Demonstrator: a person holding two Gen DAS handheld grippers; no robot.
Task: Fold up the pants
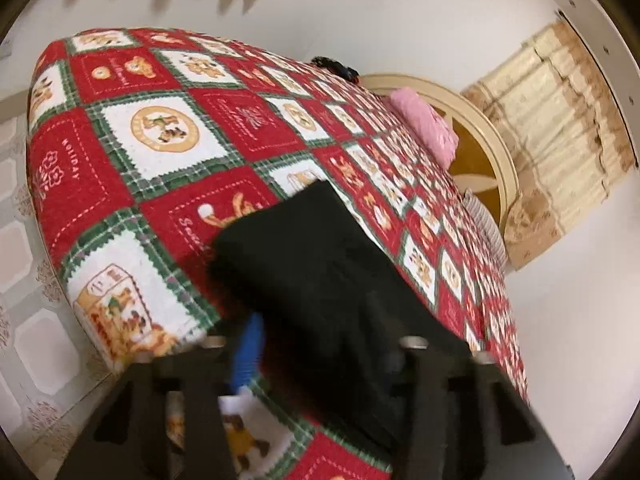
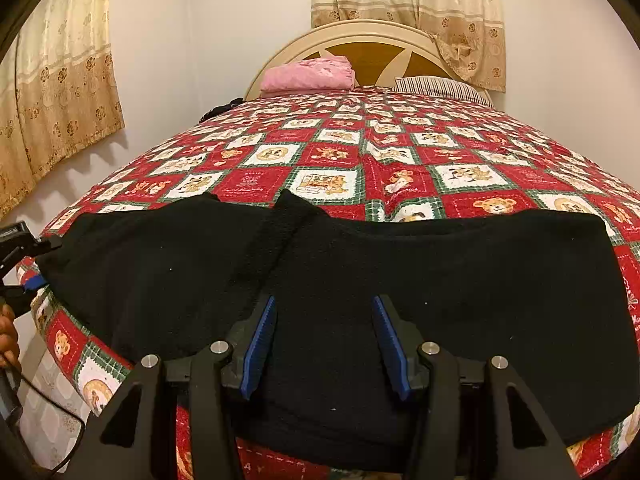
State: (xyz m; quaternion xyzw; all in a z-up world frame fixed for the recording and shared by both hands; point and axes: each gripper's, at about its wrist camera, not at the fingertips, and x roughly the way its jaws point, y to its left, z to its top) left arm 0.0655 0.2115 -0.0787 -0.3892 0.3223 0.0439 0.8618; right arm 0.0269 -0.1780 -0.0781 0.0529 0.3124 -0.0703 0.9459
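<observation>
The black pants (image 2: 400,280) lie spread across the near edge of the bed on a red, white and green patchwork quilt (image 2: 360,152). My right gripper (image 2: 324,320) is open, its blue-padded fingers (image 2: 262,340) hovering over the middle of the pants. In the left wrist view the pants (image 1: 320,272) run from the gripper out over the quilt (image 1: 160,128). My left gripper (image 1: 320,344) is at the left end of the pants; one blue pad (image 1: 248,352) shows, the other is hidden under cloth. The left gripper also shows in the right wrist view (image 2: 36,264) at the pants' left end.
A pink folded cloth (image 2: 308,74) and a striped pillow (image 2: 440,88) lie by the round headboard (image 2: 360,36). Curtains (image 2: 60,92) hang on the walls. A dark item (image 2: 220,110) sits at the bed's far left edge. Tiled floor (image 1: 24,240) lies left of the bed.
</observation>
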